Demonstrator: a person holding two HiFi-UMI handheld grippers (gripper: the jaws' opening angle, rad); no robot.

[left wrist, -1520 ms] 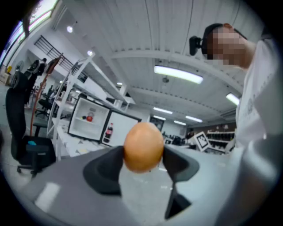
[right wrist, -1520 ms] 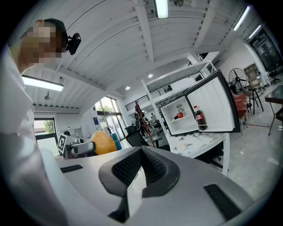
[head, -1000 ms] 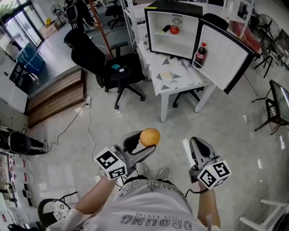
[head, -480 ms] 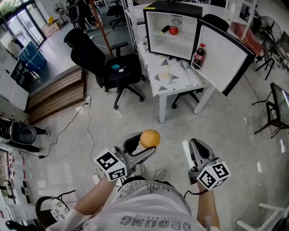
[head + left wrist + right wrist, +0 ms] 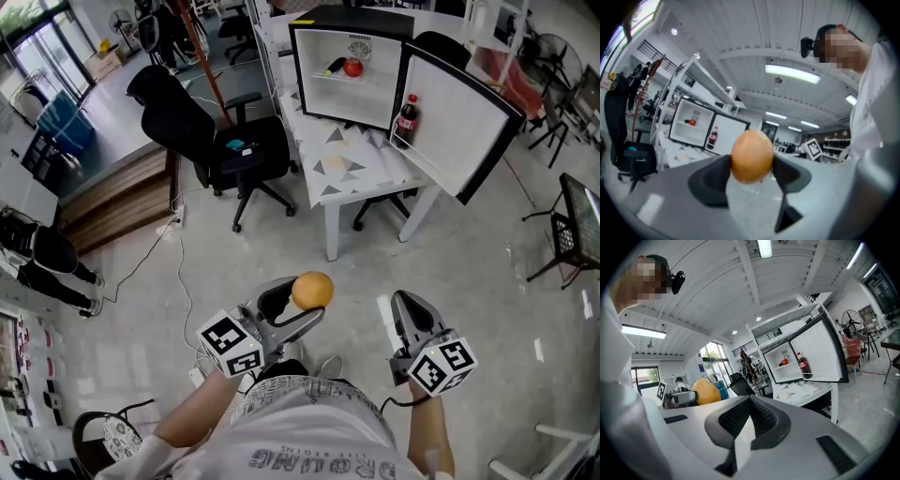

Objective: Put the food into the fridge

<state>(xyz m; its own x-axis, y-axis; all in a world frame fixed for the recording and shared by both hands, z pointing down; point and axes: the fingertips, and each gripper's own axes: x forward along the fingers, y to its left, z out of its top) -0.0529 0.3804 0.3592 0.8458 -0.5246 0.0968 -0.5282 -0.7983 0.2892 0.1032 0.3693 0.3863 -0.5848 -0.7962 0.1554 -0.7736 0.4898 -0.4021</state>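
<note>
While the person stands well short of the fridge [image 5: 349,66], the head view shows the left gripper [image 5: 293,310] held in front of the body with an orange [image 5: 312,290] clamped between its jaws. The right gripper [image 5: 404,307] is beside it, carrying nothing. The fridge sits on a white table [image 5: 361,173], with its door [image 5: 459,122] swung wide. A red fruit [image 5: 352,67] lies on its shelf and a cola bottle [image 5: 405,120] stands in the door rack.

Left gripper view: both dark pads press on opposite flanks of the orange, at about its widest girth. The fruit stands clear above the jaw bodies, and the open fridge lies far behind it.

Right gripper view: the ribbed pads meet with nothing between them. The orange shows at the left, apart from this gripper.

Handling, as a judgement: the orange looks firm, round and moderately light, with a smooth rind that could roll out of a two-point hold. A grip across the equator suits it best. Moderate pressure should hold it without bruising, and it should be set down gently on a shelf.
</note>
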